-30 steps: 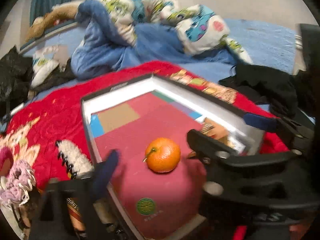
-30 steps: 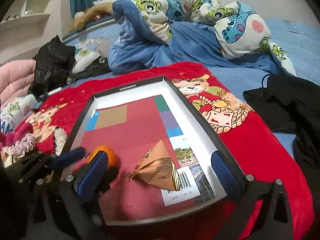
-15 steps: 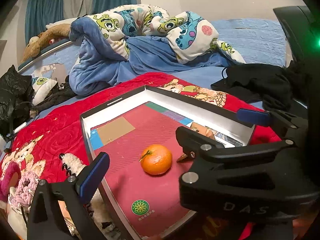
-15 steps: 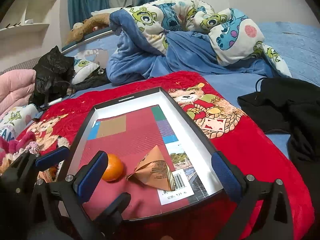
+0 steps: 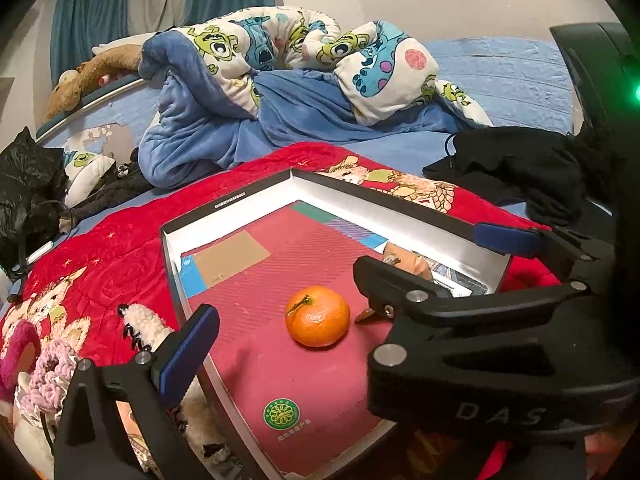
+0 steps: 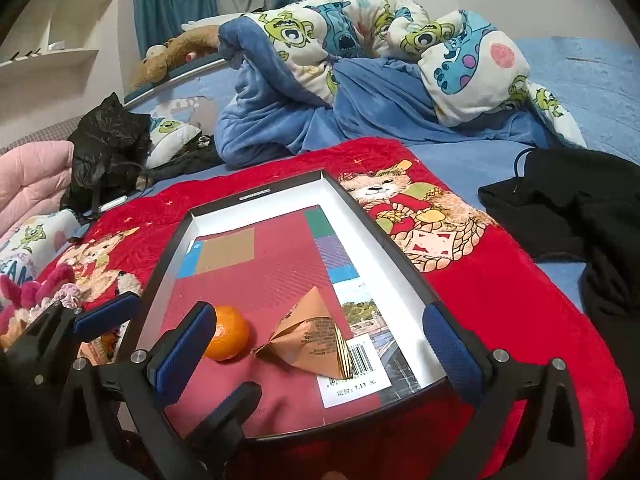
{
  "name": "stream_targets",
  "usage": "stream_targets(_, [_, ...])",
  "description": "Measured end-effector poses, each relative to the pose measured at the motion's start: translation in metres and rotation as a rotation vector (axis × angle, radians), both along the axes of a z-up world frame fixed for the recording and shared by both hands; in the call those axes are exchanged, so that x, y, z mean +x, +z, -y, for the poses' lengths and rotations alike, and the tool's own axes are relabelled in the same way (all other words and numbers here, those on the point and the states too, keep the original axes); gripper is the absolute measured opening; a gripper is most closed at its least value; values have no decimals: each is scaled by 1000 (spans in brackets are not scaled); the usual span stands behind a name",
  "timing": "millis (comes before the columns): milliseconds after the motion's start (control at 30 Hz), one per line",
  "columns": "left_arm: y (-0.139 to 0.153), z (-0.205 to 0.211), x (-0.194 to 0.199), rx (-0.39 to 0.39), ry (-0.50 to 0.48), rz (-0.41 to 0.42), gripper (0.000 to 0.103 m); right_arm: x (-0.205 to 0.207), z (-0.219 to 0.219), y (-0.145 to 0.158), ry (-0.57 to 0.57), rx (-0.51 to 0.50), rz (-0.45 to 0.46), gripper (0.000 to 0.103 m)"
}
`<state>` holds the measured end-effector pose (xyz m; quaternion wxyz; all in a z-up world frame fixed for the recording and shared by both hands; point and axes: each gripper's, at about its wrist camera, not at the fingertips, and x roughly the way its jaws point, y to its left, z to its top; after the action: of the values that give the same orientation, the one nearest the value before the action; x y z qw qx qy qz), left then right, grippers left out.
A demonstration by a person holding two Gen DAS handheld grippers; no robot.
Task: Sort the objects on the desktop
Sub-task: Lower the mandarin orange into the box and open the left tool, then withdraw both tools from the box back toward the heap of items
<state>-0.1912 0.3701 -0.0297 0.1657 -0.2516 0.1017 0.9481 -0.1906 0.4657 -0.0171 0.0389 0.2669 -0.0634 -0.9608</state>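
The left gripper (image 5: 280,300) hovers low over the near left part of the box lid (image 5: 384,220), its jaws spread wide and holding nothing: one blue-padded finger sits at the lower left of the left wrist view, over the lid's left wall, and the other is largely hidden behind the right gripper's black body. The right gripper (image 6: 316,344) is likewise wide open and empty, its two blue pads at the lower left and lower right of its own view, straddling most of the lid's near edge. The orange (image 5: 317,315) rests on the lid's red floor, left of centre in the right wrist view, partly behind the right gripper's left pad, and it sits apart from both left fingers. Just beside it to the right lies a folded brown paper packet (image 6: 310,336), near but not clearly touching. The lid's far half is bare floor bounded by white walls. The lid lies on a red blanket (image 6: 500,280).
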Motion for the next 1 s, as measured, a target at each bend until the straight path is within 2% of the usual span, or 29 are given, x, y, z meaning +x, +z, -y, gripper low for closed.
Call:
stream_targets(233, [3, 6, 2, 24, -5, 14, 102, 4, -6, 1, -6, -35, -23, 103])
stream_targets(300, [9, 9, 5, 28, 25, 11, 102, 8, -7, 5, -40, -37, -14, 103])
stream_targets(467, [26, 25, 25, 92, 26, 22, 102, 31, 9, 23, -62, 50, -25, 103])
stream_targets(533, [34, 34, 35, 108, 38, 19, 102, 39, 16, 30, -53, 56, -30, 103])
stream_targets(800, [58, 73, 79, 118, 63, -22, 102, 75, 47, 56, -87, 96, -87, 103])
stream_targets(1000, [70, 116, 103, 127, 104, -23, 102, 100, 60, 64, -99, 30, -107, 103])
